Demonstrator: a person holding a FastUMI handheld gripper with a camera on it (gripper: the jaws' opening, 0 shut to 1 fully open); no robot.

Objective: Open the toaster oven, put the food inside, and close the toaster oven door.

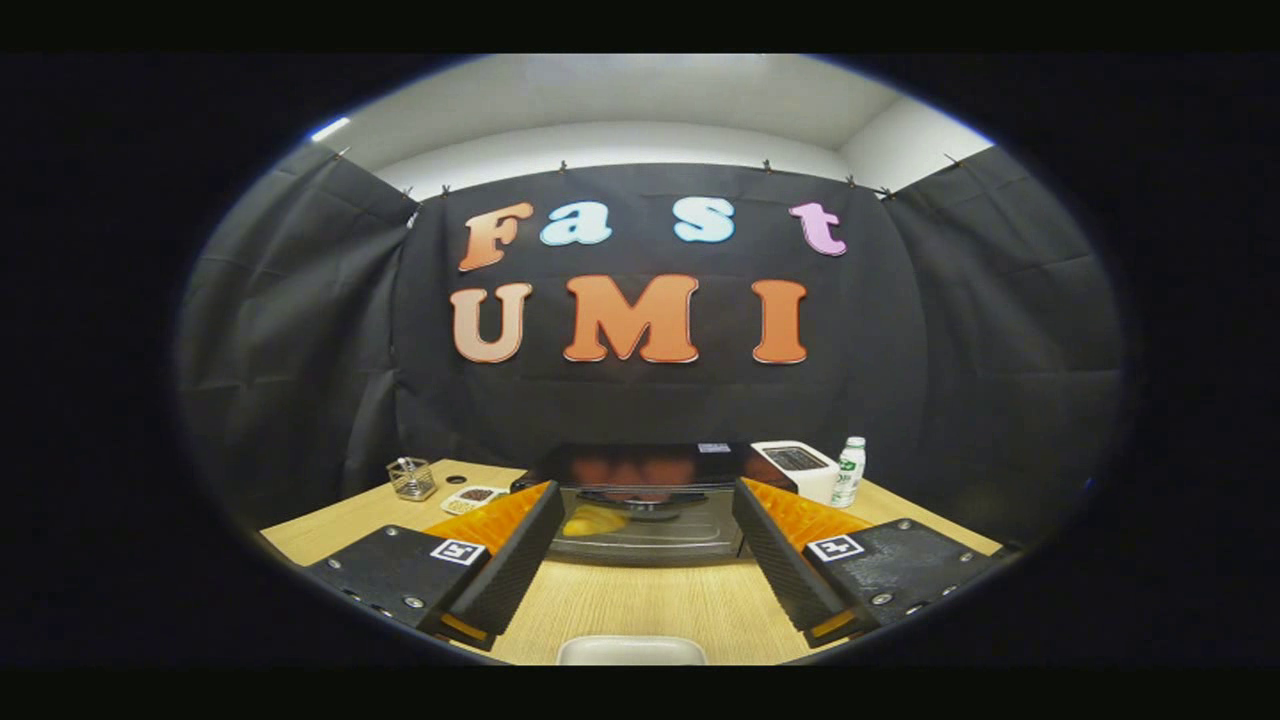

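One toaster oven is counted on the surface. One yellow food item is seen behind its glass. One white toaster, one bottle, one wire basket, one small dish and one pale plate are noted.

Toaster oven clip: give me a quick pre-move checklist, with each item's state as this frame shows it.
1. Gripper fingers spread, nothing between them: ok.
2. Toaster oven straight ahead, beyond the fingers: ok.
3. Door closed or open: cannot tell; glass front looks upright.
4. Food location: something yellow shows behind the glass; whether it is the food, cannot tell.
5. Wooden table between fingers and oven unobstructed: ok.
6. White bottle and white appliance stand right of the oven, off the approach line: ok.
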